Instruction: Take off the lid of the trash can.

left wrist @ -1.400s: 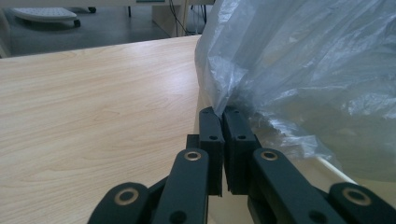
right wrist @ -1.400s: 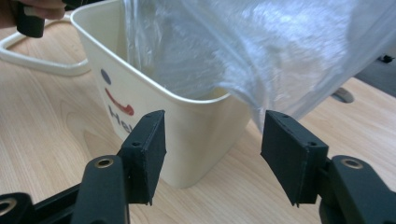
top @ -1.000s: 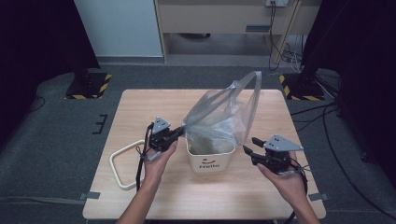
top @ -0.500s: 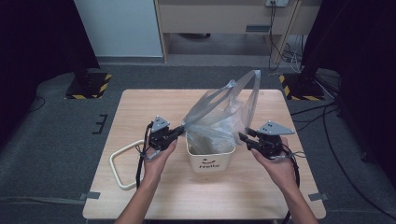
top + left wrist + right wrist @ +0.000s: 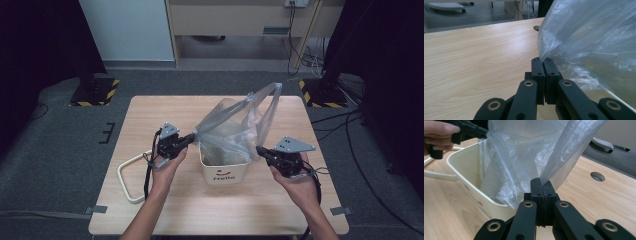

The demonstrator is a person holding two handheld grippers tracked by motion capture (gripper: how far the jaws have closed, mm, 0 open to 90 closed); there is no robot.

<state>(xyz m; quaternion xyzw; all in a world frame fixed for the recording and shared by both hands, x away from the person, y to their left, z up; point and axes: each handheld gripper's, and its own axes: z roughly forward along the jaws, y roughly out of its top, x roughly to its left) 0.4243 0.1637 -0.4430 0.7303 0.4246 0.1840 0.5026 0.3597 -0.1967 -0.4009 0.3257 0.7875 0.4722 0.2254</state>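
A clear plastic bag [image 5: 235, 125] stands half inside a cream bin [image 5: 225, 172] marked "Hello" at the middle of the wooden table [image 5: 150, 115]. My left gripper [image 5: 192, 137] is shut on the bag's left edge; in the left gripper view its jaws [image 5: 543, 62] meet on the film of the bag [image 5: 594, 37]. My right gripper [image 5: 260, 150] has just been closing and is now shut on the bag's right side. In the right gripper view the jaws [image 5: 541, 182] pinch a twisted strip of the bag [image 5: 519, 157] above the bin [image 5: 464, 170].
A white loop handle [image 5: 127, 177] lies on the table left of the left hand. A round cable hole [image 5: 597, 176] sits in the tabletop beyond the bin. Black stands with striped bases [image 5: 95, 90] flank the table's far side.
My right gripper has moved up and left from the table's front right to the bag and closed on it. The left gripper has kept its hold and place.
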